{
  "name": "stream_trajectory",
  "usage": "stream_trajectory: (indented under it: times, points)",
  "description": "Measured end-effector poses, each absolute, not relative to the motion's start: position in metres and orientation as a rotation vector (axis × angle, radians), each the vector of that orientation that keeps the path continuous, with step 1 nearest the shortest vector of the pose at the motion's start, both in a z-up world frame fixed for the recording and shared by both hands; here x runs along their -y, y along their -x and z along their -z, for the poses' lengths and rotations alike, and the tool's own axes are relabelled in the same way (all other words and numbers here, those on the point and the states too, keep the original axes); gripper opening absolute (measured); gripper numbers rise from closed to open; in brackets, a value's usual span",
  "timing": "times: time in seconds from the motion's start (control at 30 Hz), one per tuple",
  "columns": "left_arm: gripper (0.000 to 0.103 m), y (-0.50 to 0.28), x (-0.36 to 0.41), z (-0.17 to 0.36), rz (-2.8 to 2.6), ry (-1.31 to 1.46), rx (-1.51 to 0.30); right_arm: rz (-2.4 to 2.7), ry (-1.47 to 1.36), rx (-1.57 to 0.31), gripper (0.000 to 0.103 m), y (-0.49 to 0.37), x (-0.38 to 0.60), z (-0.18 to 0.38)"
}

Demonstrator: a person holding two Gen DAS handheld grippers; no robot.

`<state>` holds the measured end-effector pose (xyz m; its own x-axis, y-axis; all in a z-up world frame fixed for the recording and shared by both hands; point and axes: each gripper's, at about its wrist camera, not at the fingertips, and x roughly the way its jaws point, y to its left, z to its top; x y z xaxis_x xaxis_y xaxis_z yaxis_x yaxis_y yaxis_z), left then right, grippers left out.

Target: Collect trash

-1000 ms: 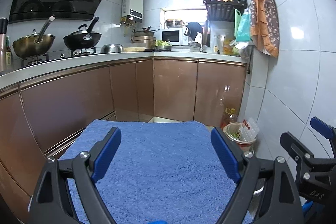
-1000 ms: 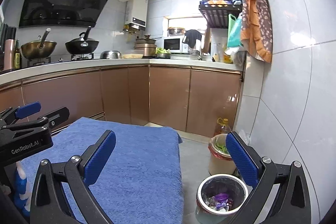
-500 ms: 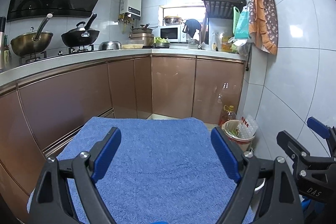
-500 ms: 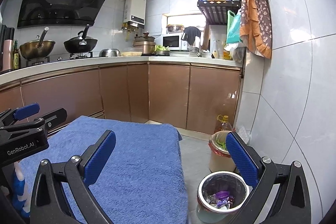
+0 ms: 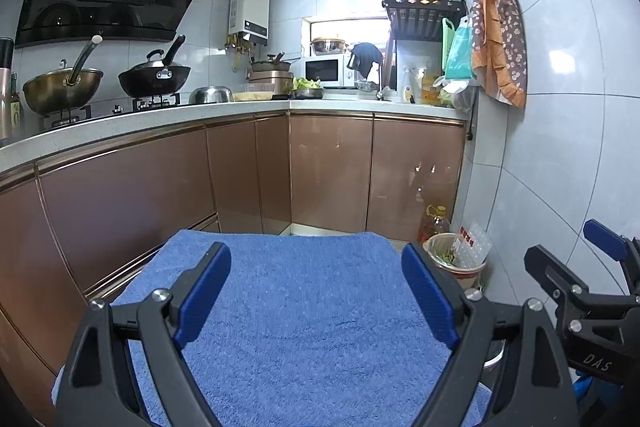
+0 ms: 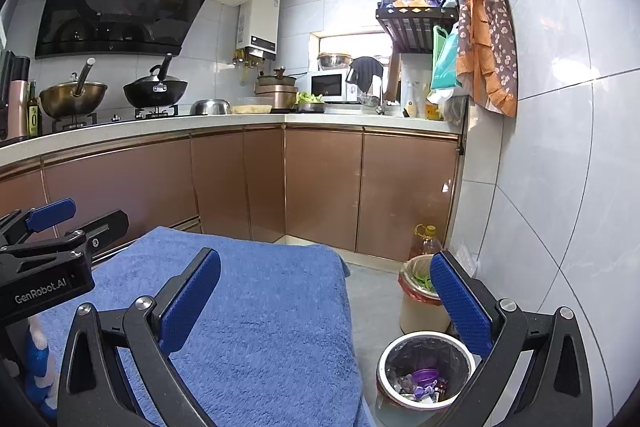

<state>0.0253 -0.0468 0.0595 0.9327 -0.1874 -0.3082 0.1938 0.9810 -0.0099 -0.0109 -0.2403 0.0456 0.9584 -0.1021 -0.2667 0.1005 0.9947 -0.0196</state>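
- The left hand-held gripper (image 5: 316,301) hangs with its blue pads spread wide apart and nothing between them, over the blue towel (image 5: 304,311) that covers the bench
- The right hand-held gripper (image 6: 326,301) is equally wide apart and empty, its left pad above the towel's right part and its right pad above the floor by the bins
- Compared with a second ago, both views have tilted up a little: the towel's far edge sits lower in each picture and more cabinet front shows, while the pads' spread is unchanged
- My reading: no pick is under way; the towel carries no loose trash in either view, so the collecting looks finished or paused
- The trash itself lies in the steel bin (image 6: 424,371) on the floor just right of the bench: a purple piece and crumpled wrappers at its bottom
- A second bin (image 6: 420,303), red-lined and holding green scraps, stands behind it near the wall, with an oil bottle (image 6: 426,241) beyond
- In the left view the steel bin is almost wholly hidden behind the gripper's right finger
- The towel's near edge is cut off by the gripper bodies, so I cannot tell whether anything lies there
- A blue and white object (image 6: 38,367) at the lower left of the right view is too cut off to identify
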Motion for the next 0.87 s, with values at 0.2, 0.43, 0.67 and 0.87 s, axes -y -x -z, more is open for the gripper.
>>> stream_trajectory:
  times: [0.2, 0.43, 0.67, 0.87]
  points:
    - [0.087, -0.0244, 0.0437, -0.0613, 0.199, -0.013, -0.308, 0.098, 0.026, -0.269, 0.103, 0.0115, 0.2345, -0.0467]
    - [0.087, -0.0270, 0.0405, -0.0562, 0.192, -0.014, -0.317, 0.095, 0.032, -0.272, 0.103, 0.0075, 0.2334, -0.0443]
    - [0.087, -0.0293, 0.0422, -0.0547, 0.180, -0.026, -0.322, 0.084, 0.038, -0.271, 0.103, 0.0060, 0.2301, -0.0413]
    - [0.087, -0.0324, 0.0409, -0.0541, 0.169, -0.026, -0.334, 0.081, 0.032, -0.267, 0.103, 0.0031, 0.2330, -0.0425]
